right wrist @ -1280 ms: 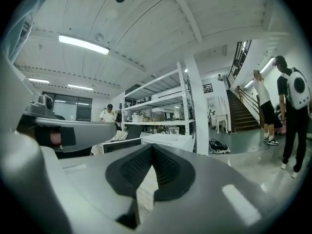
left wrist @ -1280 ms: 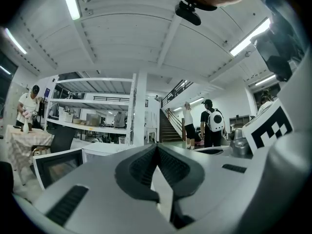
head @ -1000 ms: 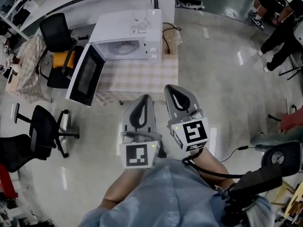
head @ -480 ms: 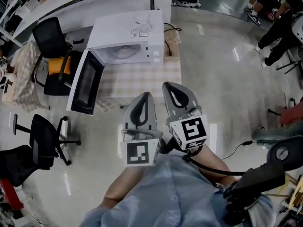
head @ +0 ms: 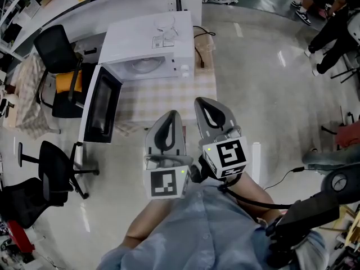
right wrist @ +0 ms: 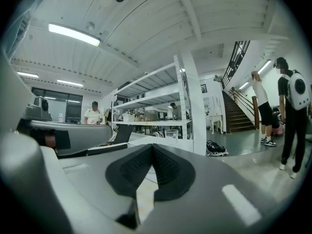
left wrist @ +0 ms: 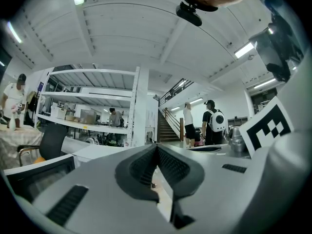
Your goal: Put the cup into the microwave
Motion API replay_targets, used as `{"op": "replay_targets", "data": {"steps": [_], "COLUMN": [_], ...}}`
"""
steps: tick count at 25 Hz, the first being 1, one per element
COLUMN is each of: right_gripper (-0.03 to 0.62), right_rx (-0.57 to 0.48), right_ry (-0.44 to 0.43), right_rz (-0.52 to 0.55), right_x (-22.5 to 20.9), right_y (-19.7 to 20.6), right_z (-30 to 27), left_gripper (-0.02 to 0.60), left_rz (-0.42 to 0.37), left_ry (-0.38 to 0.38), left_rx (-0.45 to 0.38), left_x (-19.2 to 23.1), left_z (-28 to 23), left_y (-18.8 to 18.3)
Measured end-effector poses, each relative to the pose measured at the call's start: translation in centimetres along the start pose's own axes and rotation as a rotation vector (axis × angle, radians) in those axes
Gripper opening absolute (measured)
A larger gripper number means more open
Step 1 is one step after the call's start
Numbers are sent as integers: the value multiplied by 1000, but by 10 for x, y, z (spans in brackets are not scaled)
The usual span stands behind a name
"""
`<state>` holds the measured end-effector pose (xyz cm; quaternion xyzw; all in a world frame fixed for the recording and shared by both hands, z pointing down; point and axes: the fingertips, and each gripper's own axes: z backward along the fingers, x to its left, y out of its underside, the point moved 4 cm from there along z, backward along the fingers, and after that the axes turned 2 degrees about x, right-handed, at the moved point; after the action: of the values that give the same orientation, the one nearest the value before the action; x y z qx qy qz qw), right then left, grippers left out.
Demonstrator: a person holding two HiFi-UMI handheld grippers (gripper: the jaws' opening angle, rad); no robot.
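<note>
Both grippers had come nearer the counter (head: 163,97) since the earlier frames, and the microwave (head: 147,38) loomed larger in the head view. Its door (head: 101,103) stood swung open to the left, jutting past the counter's left edge towards two black chairs (head: 56,170), so that side was crowded. Bare floor (head: 259,83) lay open to the right of the counter. The left gripper (head: 173,116) and right gripper (head: 203,104) were side by side, both closed and empty, with their tips at the counter's near edge. The cup (head: 166,22), clear and upright, stood on the microwave's top near its back edge, above the open cavity, ahead of both grippers and well apart from them. In the left gripper view the left gripper (left wrist: 156,147) had its pads pressed together with nothing between them. The dark door (left wrist: 39,169) showed low at the left, and white shelving (left wrist: 92,99) and people by the stairs (left wrist: 168,128) stood beyond. In the right gripper view the right gripper (right wrist: 152,147) was likewise fully closed and empty. The cup (right wrist: 171,133) showed just above and right of its tips, on the white microwave top in front of the shelving.
</note>
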<state>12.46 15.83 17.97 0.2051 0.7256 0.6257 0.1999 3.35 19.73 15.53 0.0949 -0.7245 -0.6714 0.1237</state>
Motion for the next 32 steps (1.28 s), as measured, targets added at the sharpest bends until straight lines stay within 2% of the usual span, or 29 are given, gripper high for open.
{"op": "replay_targets", "data": {"steps": [14,25,32], "right_gripper": [2,2,2], "right_rx": [33,-9,-29], "right_ry": [6,3,-50], "right_rz": [-48,-60,-47], "right_x": [-59,-121,-144], "right_y": [8,-12,-27], "right_z": [-47,-87,-109], "left_gripper": [6,6,6], "left_rz": [-3,-62,-77], "left_ry": [-9,-1,-32], "left_rx": [54,50,20], "left_x": [3,-5,-11], "left_z": [-77,-151,-178], "left_y": [10,-7,-24]}}
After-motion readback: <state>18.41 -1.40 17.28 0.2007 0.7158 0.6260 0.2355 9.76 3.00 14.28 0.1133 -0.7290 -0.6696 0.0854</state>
